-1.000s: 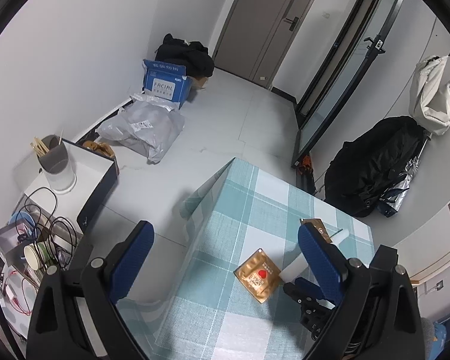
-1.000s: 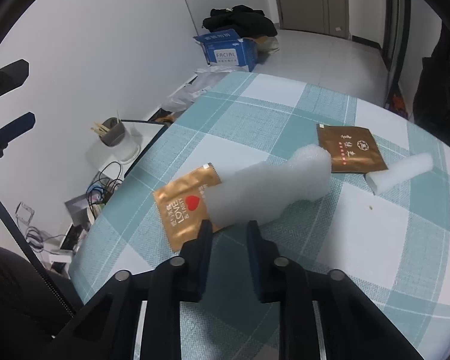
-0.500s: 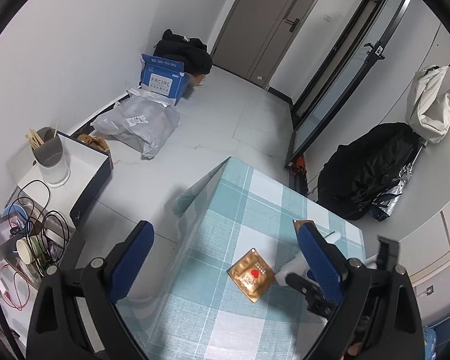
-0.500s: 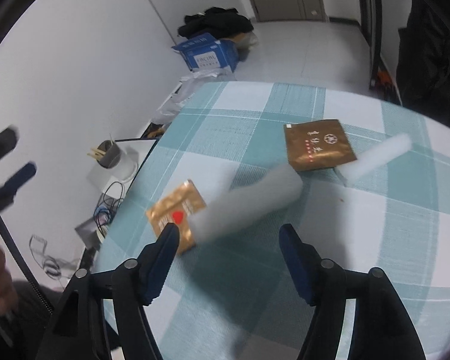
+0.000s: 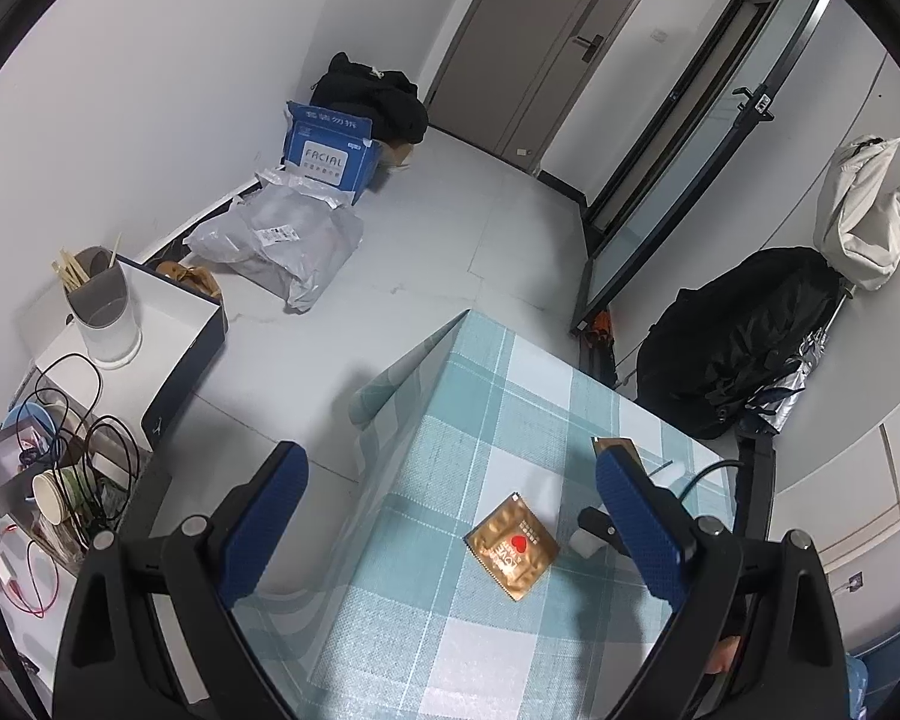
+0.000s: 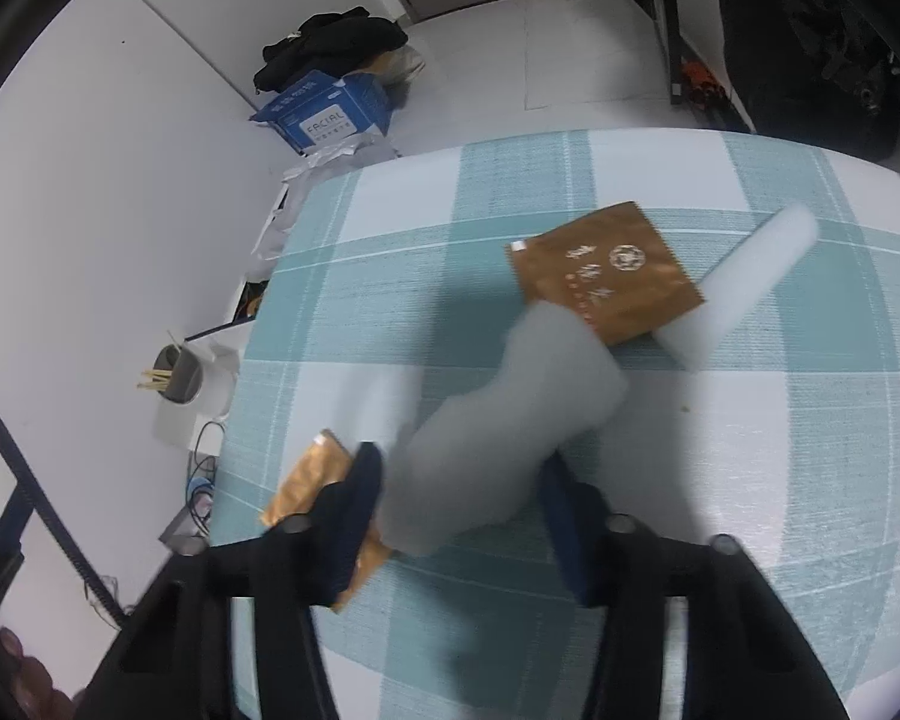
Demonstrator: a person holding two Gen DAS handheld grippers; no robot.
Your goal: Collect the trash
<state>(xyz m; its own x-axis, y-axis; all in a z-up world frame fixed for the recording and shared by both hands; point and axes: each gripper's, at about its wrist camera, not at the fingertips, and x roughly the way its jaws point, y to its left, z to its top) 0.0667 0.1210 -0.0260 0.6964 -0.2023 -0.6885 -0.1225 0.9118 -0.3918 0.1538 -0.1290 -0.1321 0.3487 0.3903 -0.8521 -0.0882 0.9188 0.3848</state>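
**Foam Piece Between Right Jaws**

Since half a second ago, the right gripper (image 6: 459, 501) has advanced around the blurred white foam piece (image 6: 498, 426); grip contact cannot be told. Only this view shows it. Left gripper (image 5: 450, 498) hangs spread wide above the checked table (image 5: 450, 630) and gold sachet (image 5: 512, 546).

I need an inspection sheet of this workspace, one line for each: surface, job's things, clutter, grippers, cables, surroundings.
Surface: table with teal checked tablecloth; a small crumb right of the foam.
Job's things: large foam piece between the right gripper's fingers, blurred; gold packet with red heart flat on the cloth; brown packet flat, its corner lying on the small foam piece.
Clutter: nothing seen on the table besides the trash.
Grippers: left gripper open, empty, off the table's corner; right gripper around the foam, grip cannot be judged.
Cables: black cables on the low shelf by the wall.
Surroundings: blue carton, grey plastic bag, black backpack on the floor.
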